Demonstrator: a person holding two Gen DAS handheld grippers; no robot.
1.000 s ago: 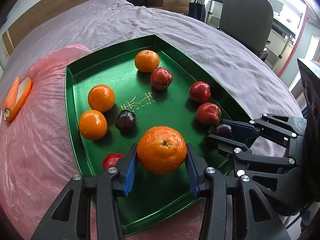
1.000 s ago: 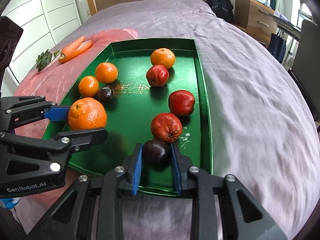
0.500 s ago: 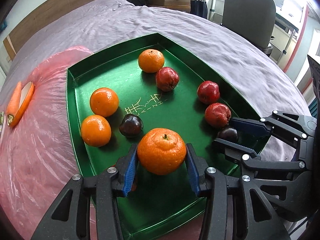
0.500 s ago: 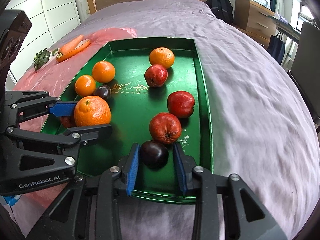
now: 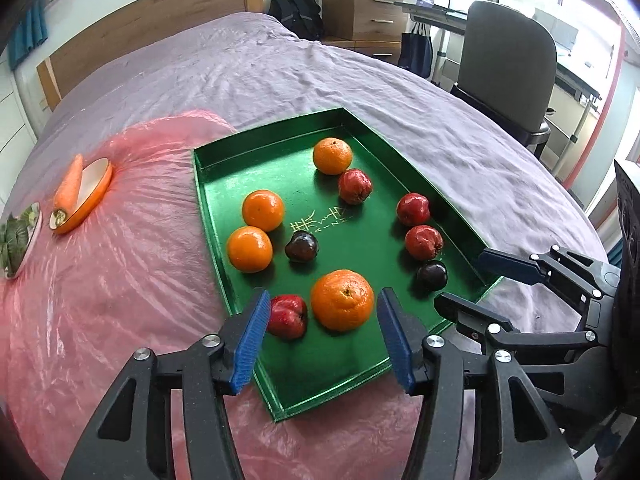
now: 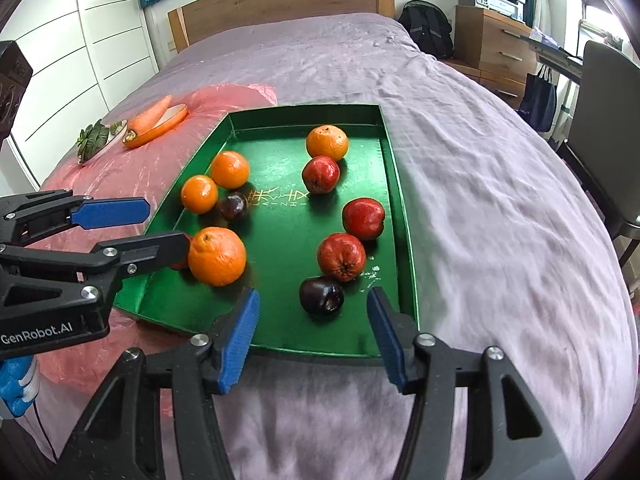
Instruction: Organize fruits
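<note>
Both claws have just been opening and now hold nothing. The left claw [image 5: 320, 344] stands spread, the large orange [image 5: 343, 300] lying free on the green tray [image 5: 360, 376] between its pads, touching neither; a red apple [image 5: 288, 316] sits just beside the orange at its 9 o'clock. The right claw [image 6: 312, 336] gapes wide at the tray's near edge, the dark plum [image 6: 321, 295] resting loose between its fingers. Another red apple [image 6: 341, 256] lies at the plum's 12 o'clock. The tray rests on the bed [image 6: 500, 200].
</note>
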